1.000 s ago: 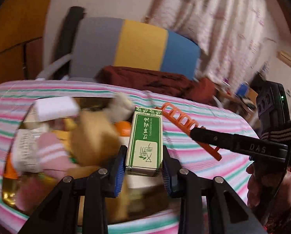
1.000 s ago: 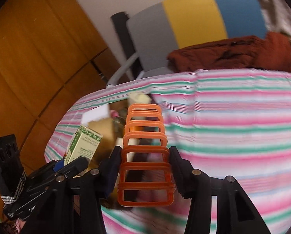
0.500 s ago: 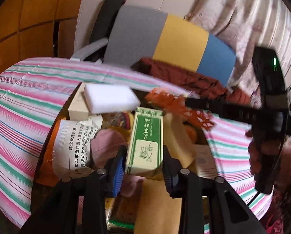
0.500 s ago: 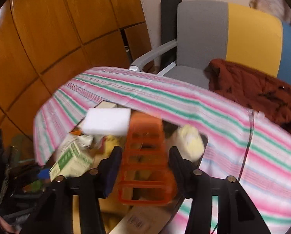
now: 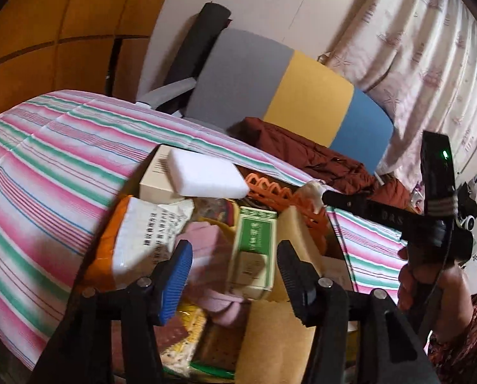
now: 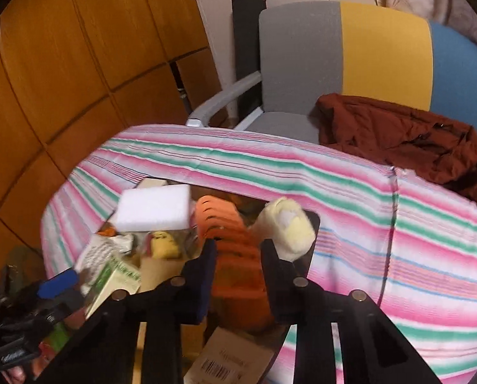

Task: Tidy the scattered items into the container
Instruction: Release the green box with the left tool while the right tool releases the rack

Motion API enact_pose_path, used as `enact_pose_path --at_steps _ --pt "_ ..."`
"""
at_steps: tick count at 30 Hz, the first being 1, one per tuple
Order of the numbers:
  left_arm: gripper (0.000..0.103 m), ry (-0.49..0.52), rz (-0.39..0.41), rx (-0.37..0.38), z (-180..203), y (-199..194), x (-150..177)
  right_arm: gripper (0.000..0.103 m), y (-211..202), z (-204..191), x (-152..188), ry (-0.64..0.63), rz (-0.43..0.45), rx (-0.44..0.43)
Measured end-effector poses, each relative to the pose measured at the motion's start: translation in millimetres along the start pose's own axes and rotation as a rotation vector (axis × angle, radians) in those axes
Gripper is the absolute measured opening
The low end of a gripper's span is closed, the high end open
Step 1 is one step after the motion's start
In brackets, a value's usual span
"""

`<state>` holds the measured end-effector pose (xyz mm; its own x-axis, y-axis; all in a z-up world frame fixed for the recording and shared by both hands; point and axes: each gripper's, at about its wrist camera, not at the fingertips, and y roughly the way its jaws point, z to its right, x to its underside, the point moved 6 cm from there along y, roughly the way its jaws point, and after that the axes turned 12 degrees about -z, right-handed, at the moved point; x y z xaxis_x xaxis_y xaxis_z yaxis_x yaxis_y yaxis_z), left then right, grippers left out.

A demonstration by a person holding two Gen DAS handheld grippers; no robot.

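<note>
The left gripper (image 5: 233,275) is held over the crowded container (image 5: 133,182), its fingers opening; the green-and-white carton (image 5: 254,249) is seen between them with a gap on either side, lying among the contents. The right gripper (image 6: 238,265) is closing, and the orange plastic rack (image 6: 235,249) is seen between its fingers, though through the blur it cannot be told whether the pads press on it. A white foam block (image 5: 206,176), a printed packet (image 5: 149,236) and a pale yellow roll (image 6: 286,227) are piled inside the container, which is set on the striped counter (image 6: 398,224).
</note>
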<state>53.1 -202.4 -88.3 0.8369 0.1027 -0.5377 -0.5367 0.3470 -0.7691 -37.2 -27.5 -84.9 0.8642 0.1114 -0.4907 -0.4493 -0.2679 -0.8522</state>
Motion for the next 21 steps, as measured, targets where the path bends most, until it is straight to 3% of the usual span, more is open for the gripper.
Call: enact_pose_path --at_steps 4,7,10,14,18,21 --pt "0.056 0.017 -0.072 -0.020 -2.3 18.1 2.8 0.026 28.7 -8.1 -6.8 -0.016 -0.071 0.009" --pt "0.058 0.015 -0.088 0.002 -1.4 24.0 2.0 0.026 27.7 -15.0 -6.7 -0.044 -0.061 0.020" --pt "0.057 -0.005 -0.062 -0.012 -3.8 16.4 0.4 0.026 10.4 -12.5 0.1 0.002 -0.010 -0.039" --pt "0.057 -0.026 -0.033 -0.055 -8.7 2.5 0.5 0.041 -23.7 -5.9 20.1 0.107 0.088 -0.085" --pt "0.057 0.004 -0.008 -0.125 -7.4 -12.4 2.6 0.064 -48.6 -13.8 45.9 0.173 0.133 -0.116" --pt "0.057 0.028 0.001 -0.140 -4.4 -23.6 6.1 0.078 -59.4 -23.7 64.0 0.183 0.142 -0.060"
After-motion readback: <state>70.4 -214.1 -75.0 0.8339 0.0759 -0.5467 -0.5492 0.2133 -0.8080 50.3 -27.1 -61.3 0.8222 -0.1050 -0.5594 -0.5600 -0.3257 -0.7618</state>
